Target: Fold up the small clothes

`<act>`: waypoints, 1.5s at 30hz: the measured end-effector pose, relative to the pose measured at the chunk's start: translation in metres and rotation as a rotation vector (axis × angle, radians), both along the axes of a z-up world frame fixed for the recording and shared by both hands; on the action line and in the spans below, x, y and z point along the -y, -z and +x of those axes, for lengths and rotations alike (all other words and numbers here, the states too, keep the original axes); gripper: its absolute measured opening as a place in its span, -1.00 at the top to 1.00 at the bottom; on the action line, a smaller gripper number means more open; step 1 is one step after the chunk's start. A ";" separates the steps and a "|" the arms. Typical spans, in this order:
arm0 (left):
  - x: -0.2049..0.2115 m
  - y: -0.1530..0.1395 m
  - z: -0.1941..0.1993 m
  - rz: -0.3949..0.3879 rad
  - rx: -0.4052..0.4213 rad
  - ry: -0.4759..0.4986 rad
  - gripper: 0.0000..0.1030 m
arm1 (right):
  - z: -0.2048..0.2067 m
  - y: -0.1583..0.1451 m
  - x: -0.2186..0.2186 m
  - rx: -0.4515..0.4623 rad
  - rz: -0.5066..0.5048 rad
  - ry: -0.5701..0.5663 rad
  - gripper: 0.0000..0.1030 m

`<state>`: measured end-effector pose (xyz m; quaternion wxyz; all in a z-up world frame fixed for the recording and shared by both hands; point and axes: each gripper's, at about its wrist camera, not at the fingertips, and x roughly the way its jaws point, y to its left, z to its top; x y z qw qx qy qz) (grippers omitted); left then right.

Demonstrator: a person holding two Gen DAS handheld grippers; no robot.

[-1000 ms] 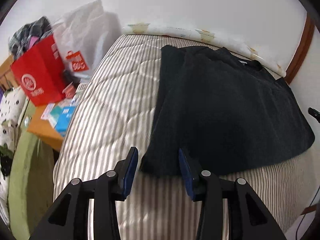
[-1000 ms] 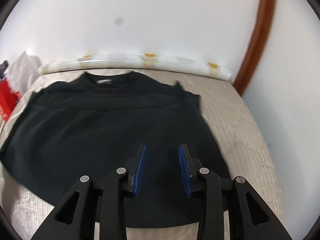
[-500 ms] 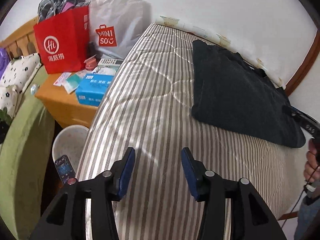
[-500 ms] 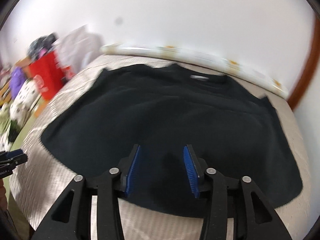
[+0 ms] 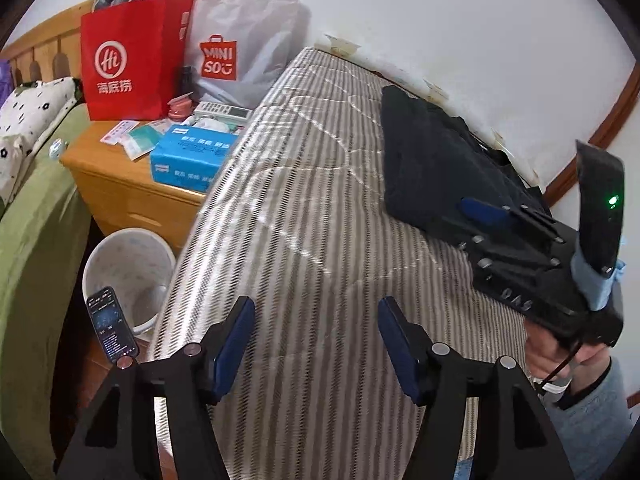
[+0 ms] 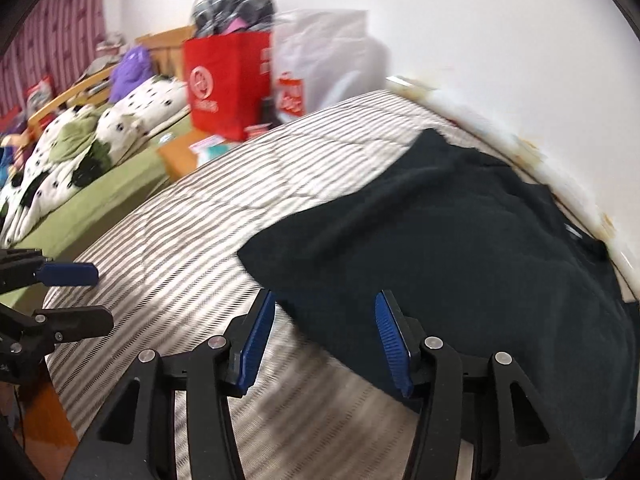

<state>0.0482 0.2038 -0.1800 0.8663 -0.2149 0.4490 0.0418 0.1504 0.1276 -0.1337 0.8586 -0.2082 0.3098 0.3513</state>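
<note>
A black shirt (image 6: 460,236) lies spread flat on the striped mattress (image 6: 200,216), against the wall. My right gripper (image 6: 325,304) hovers over the shirt's near left corner. Its jaws are opening; the cloth edge lies under and between the blue pads (image 6: 256,332), which do not press on it. My left gripper (image 5: 316,320) is over bare mattress (image 5: 304,208), well left of the shirt (image 5: 432,152). Its jaws are opening with nothing between them. The right gripper (image 5: 492,210), held by a hand (image 5: 560,352), shows over the shirt in the left wrist view. The left gripper (image 6: 92,296) shows at the right wrist view's left edge.
Left of the mattress stands a wooden nightstand (image 5: 116,184) with a red bag (image 5: 132,56), a white shopping bag (image 5: 240,44) and a blue tissue box (image 5: 192,156). Below are a white bin (image 5: 128,264) and a phone (image 5: 112,324). Beyond is a green bed (image 6: 92,196).
Both grippers have swung left. The left one left the shirt's corner for bare mattress. The right one went from the shirt's middle to its left corner. Both jaws stand wider.
</note>
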 end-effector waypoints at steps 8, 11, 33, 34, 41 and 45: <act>-0.007 0.001 -0.007 -0.018 0.022 -0.020 -0.23 | 0.013 0.010 -0.022 0.055 -0.017 0.006 0.03; -0.004 0.001 -0.005 -0.012 0.020 -0.023 -0.24 | 0.012 0.011 -0.023 0.107 -0.029 0.048 0.46; 0.120 -0.042 0.062 0.168 0.087 0.145 -0.24 | 0.033 -0.088 0.293 0.164 0.610 0.520 0.76; 0.131 -0.044 0.067 0.171 0.095 0.166 -0.24 | 0.033 -0.081 0.315 0.150 0.636 0.559 0.76; 0.200 -0.044 0.094 0.159 0.128 0.324 -0.28 | 0.048 -0.003 0.424 -0.061 0.705 0.787 0.73; 0.239 -0.038 0.112 0.158 0.114 0.399 -0.28 | 0.045 0.019 0.441 -0.100 0.676 0.784 0.52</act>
